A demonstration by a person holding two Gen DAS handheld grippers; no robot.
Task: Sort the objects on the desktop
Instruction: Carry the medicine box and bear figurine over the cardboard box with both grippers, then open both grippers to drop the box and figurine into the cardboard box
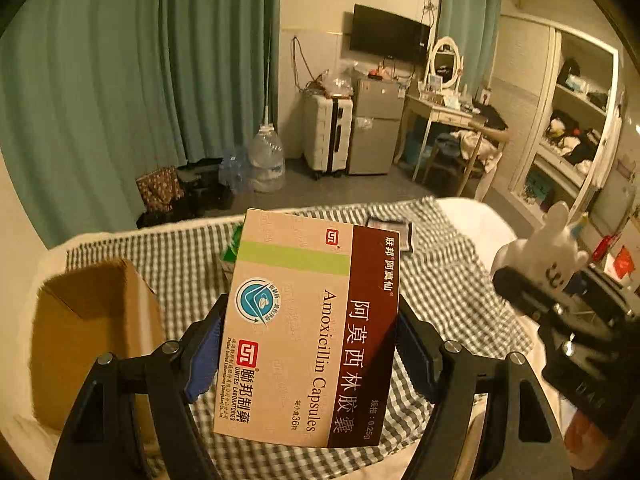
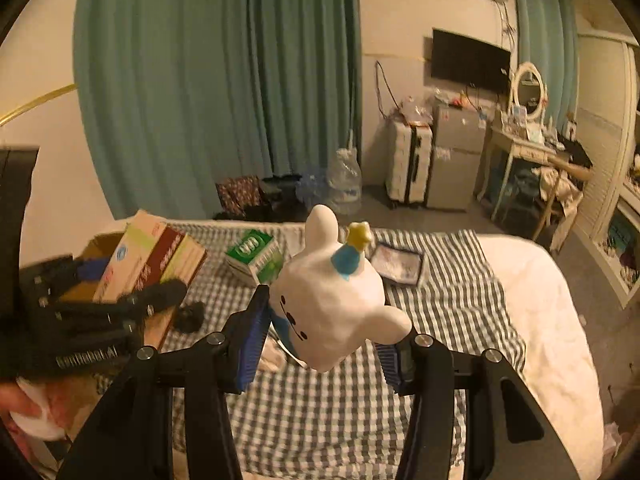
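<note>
My left gripper (image 1: pixel 310 344) is shut on a beige and maroon Amoxicillin box (image 1: pixel 308 332), held up above the checked cloth (image 1: pixel 452 292). An open cardboard box (image 1: pixel 92 320) stands just left of it. My right gripper (image 2: pixel 326 336) is shut on a white rabbit figurine (image 2: pixel 332 300) with a blue cone and yellow star on its head, held above the cloth (image 2: pixel 440 300). In the right wrist view the medicine box (image 2: pixel 140 260) and left gripper (image 2: pixel 120 280) hang over the cardboard box (image 2: pixel 188 256). The figurine also shows in the left wrist view (image 1: pixel 548 252).
A green and white box (image 2: pixel 256 256) and a dark flat tray (image 2: pixel 398 264) lie on the cloth at the far side. A small black object (image 2: pixel 190 316) lies by the cardboard box. White bedding (image 2: pixel 540 300) spreads to the right. Beyond are curtains, a water jug and a suitcase.
</note>
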